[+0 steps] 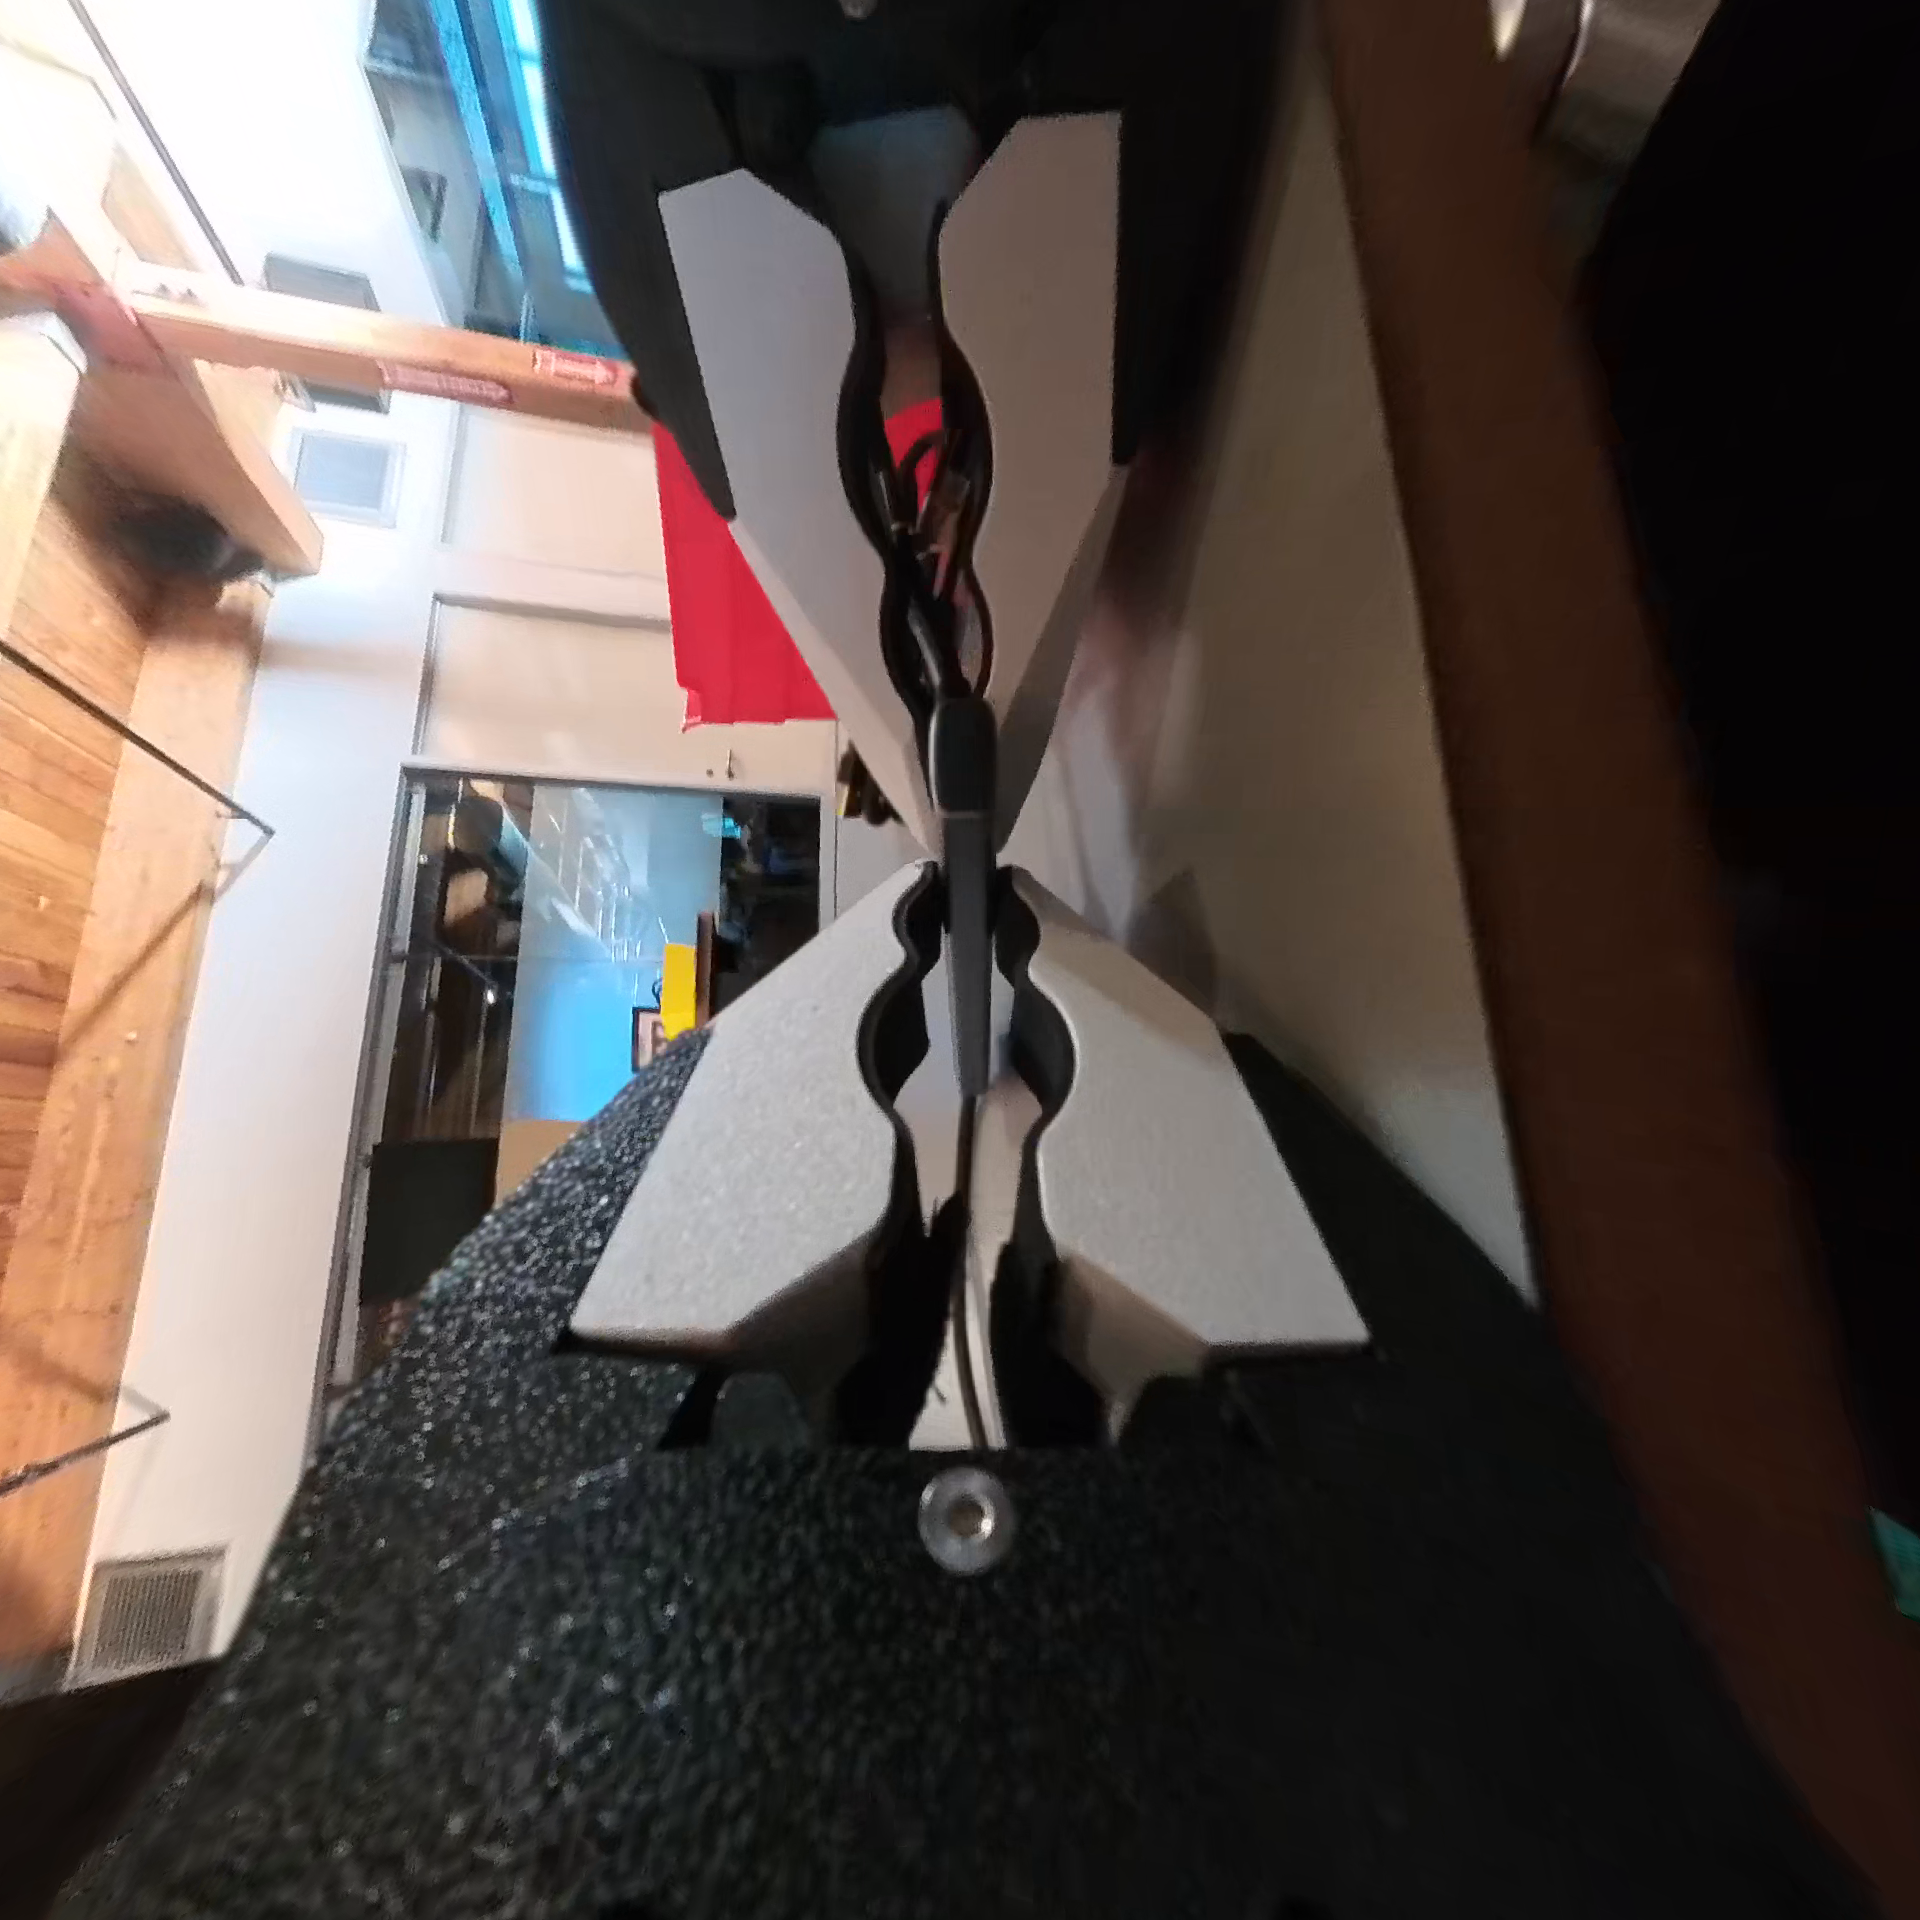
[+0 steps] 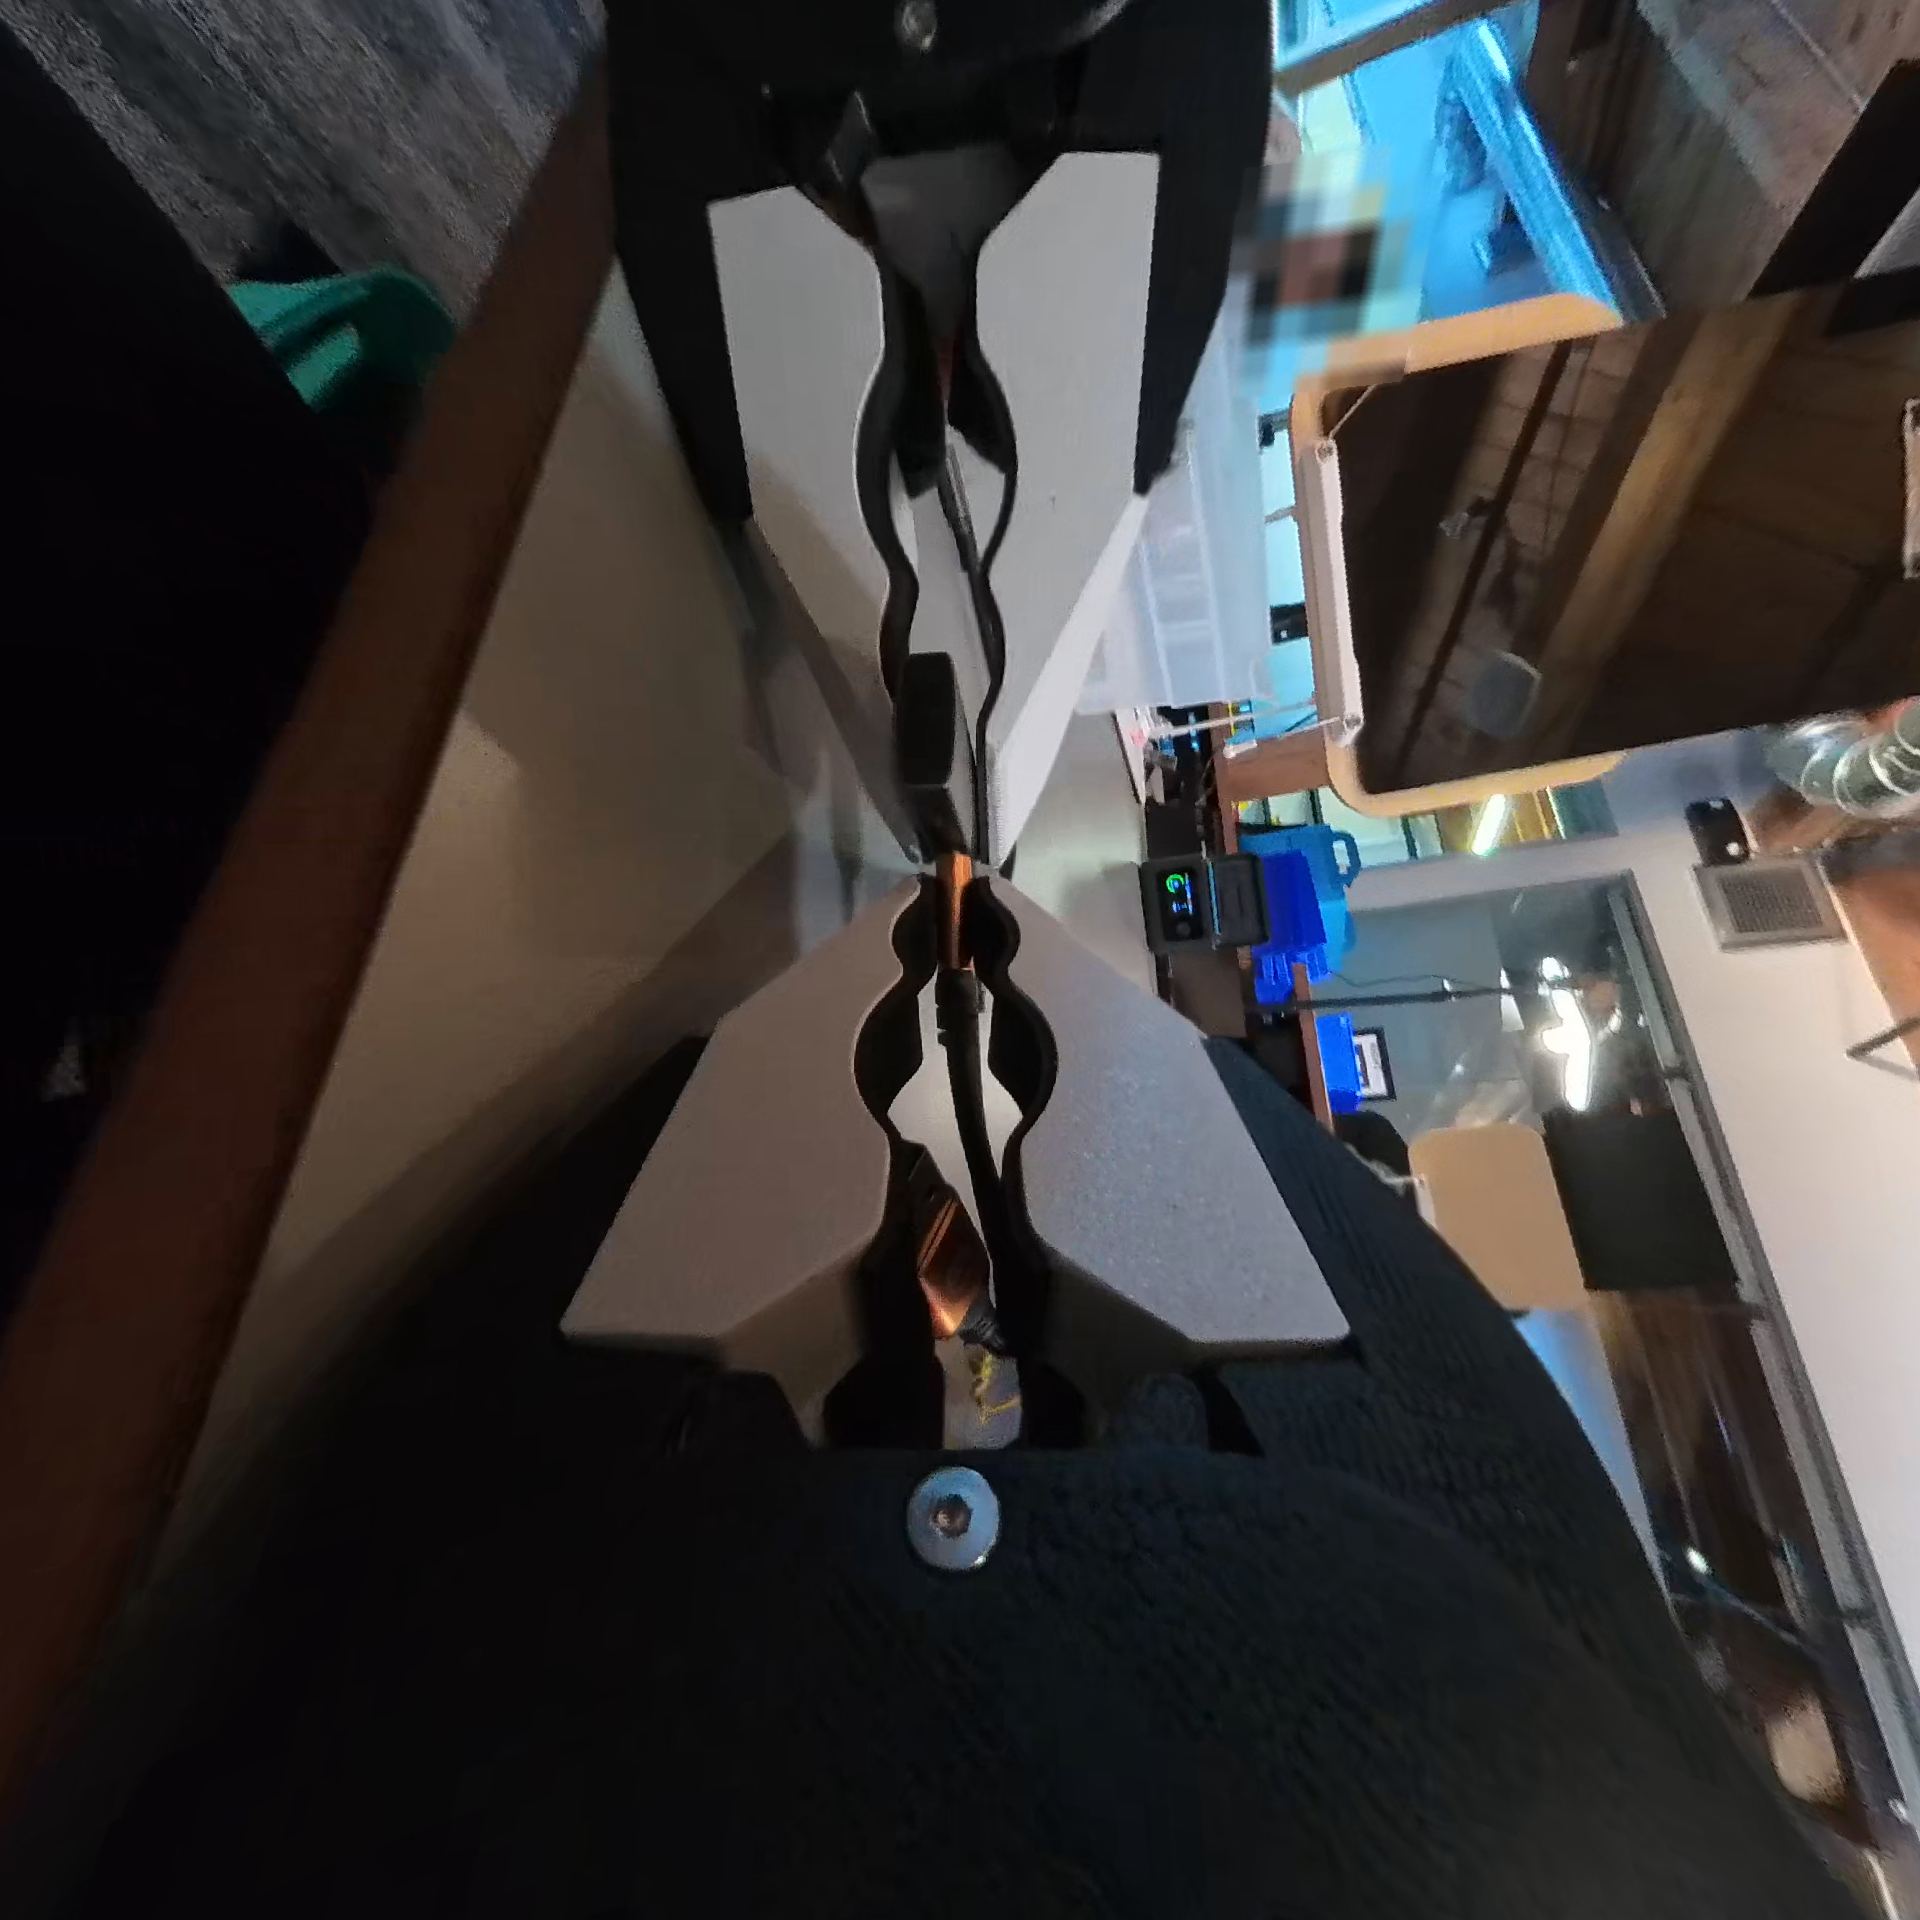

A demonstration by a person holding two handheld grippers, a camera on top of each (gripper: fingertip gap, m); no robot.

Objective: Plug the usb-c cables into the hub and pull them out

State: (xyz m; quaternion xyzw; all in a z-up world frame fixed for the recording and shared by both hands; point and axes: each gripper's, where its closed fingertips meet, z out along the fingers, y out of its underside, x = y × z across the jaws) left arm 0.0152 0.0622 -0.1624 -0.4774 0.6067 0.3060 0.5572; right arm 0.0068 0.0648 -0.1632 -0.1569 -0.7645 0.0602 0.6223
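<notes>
Left wrist view: left tongs [image 1: 969,883] clamped on grey hub [image 1: 971,977], long axis along fingers, pointing at right tongs [image 1: 940,436]. Right wrist view: right tongs [image 2: 951,883] pinching copper usb-c plug [image 2: 951,914], aimed at hub [image 2: 928,727], above counter [image 2: 582,790].

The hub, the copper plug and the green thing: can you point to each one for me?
hub [image 1: 968,956]: left wrist view, on its thin grey body, pinched in the left tool.
copper plug [image 2: 952,920]: right wrist view, on its shiny shell, pinched in the right tool.
green thing [image 2: 338,327]: right wrist view, on its upper face, beside the table edge.
</notes>
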